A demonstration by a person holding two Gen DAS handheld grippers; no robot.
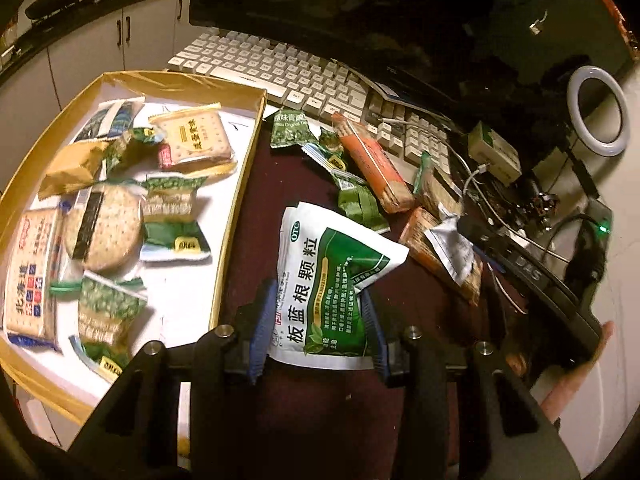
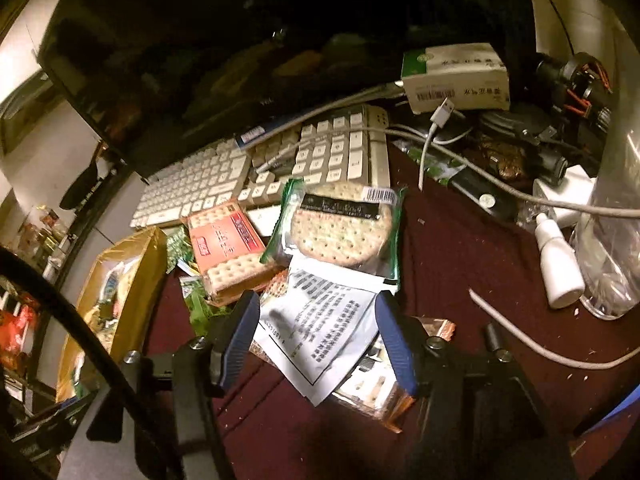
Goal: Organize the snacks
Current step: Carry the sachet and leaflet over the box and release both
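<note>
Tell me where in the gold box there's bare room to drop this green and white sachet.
Bare white floor shows along the gold box's right wall, beside the green pea packets, and at its far corner by the keyboard. The left and middle are crowded. The left gripper holds the sachet.

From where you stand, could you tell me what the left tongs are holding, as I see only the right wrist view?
Observer: The left tongs grip a green-and-white sachet above the dark red table, beside the box and not over it.
Operator: Thank you. Is there room in the box?
Observer: The gold box holds many packs, but bare white floor shows along its right side.
Operator: Is a round cracker like mine in there?
Observer: Yes, one round cracker pack lies in the middle of the box.
</note>
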